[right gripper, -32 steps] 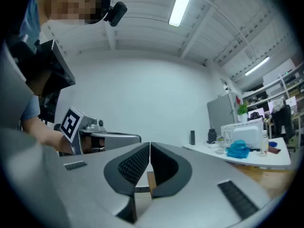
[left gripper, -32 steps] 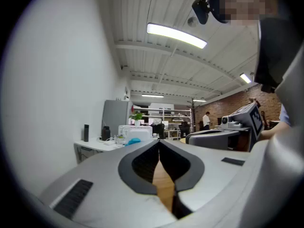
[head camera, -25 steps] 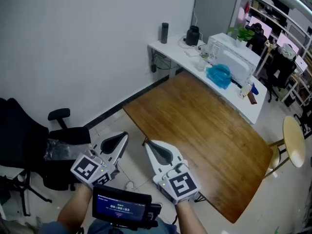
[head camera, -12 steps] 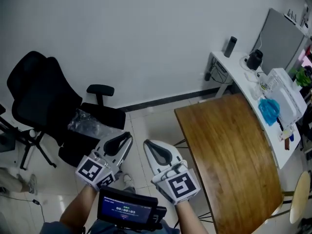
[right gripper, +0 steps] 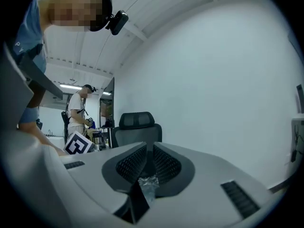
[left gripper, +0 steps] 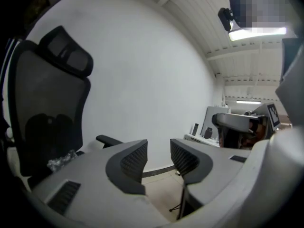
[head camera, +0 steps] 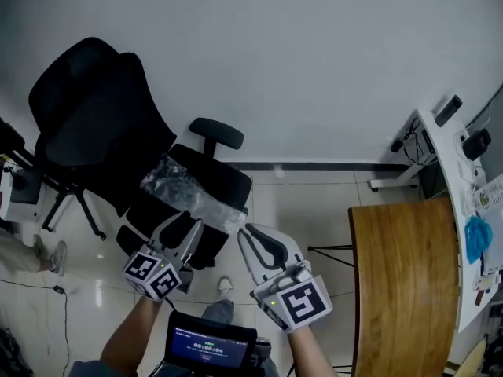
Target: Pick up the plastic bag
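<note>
The plastic bag (head camera: 187,191) lies crumpled on the seat of the black office chair (head camera: 94,124), just ahead of both tools. The left gripper (head camera: 189,228) is opening its jaws and there is nothing between them. The right gripper (head camera: 245,232) has its jaws almost together and holds nothing, as far as I can judge. To do the reach well, I think the left gripper should turn more toward the bag, which now sits at the edge of its own view, and come down on a raised fold. The right gripper view shows only a scrap of plastic behind the narrow slit. Whether the bag contains anything is not clear.
</note>
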Demonstrator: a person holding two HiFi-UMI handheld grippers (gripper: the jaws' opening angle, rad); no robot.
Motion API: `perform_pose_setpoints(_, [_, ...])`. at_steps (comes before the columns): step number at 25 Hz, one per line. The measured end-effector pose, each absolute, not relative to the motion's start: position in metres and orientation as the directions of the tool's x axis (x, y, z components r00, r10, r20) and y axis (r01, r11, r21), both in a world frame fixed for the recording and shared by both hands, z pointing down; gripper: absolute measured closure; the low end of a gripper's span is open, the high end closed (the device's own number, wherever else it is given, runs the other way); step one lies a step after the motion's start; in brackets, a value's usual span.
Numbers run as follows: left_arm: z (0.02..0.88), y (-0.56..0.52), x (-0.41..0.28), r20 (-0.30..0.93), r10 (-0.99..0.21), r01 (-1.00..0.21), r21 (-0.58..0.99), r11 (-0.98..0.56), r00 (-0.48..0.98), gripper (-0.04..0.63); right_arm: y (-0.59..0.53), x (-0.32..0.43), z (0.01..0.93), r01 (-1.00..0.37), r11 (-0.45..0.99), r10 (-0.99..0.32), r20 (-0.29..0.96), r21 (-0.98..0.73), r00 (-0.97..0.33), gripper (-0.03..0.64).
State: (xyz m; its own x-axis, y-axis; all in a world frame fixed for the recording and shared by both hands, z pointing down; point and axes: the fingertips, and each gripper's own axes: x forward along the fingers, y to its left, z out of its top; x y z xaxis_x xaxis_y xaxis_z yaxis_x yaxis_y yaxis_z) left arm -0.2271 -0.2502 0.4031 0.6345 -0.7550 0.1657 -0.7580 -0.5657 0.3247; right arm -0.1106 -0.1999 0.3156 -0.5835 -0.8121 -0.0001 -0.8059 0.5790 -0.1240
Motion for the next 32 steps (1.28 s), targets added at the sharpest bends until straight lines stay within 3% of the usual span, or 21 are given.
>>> perform_pose_setpoints(5, [0.483,-0.295,-0.258,0.248,-0.773,-0.776,0.450,-0.442,0.584,0.409,-0.249,-0.128,0.345,-0.797,0.594,-0.803,-0.016,-0.109,-0.596,0.565])
perform_pose_setpoints(10, [0.585,-0.307,-0.248,0.369,-0.740,-0.771,0.558,-0.307,0.562,0.367,-0.277,-0.140,0.397,-0.765,0.626,-0.768,0.052,-0.151,-0.639,0.559])
perform_pose_setpoints(17, [0.758,-0.291,-0.251,0.593,-0.630,-0.741,0.670,0.042,0.501,0.317,-0.291,-0.135,0.476,-0.767,0.618,-0.762,0.109,-0.173,-0.639,0.534])
perform_pose_setpoints(20, [0.799,-0.293,-0.257,0.602,-0.631,-0.669,0.723,0.170,0.490,0.308,-0.290,-0.129,0.504,-0.768,0.613,-0.756,0.144,-0.186,-0.639,0.534])
perform_pose_setpoints(27, [0.833,-0.317,-0.266,0.574,-0.668,-0.610,0.761,0.221,0.474,0.305,-0.294,-0.128,0.532,-0.754,0.626,-0.738,0.161,-0.199,-0.655,0.534])
perform_pose_setpoints(32, [0.833,-0.336,-0.319,0.595,-0.737,-0.584,0.737,0.342,0.320,0.304,-0.298,-0.126,0.541,-0.747,0.629,-0.731,0.163,-0.217,-0.663,0.534])
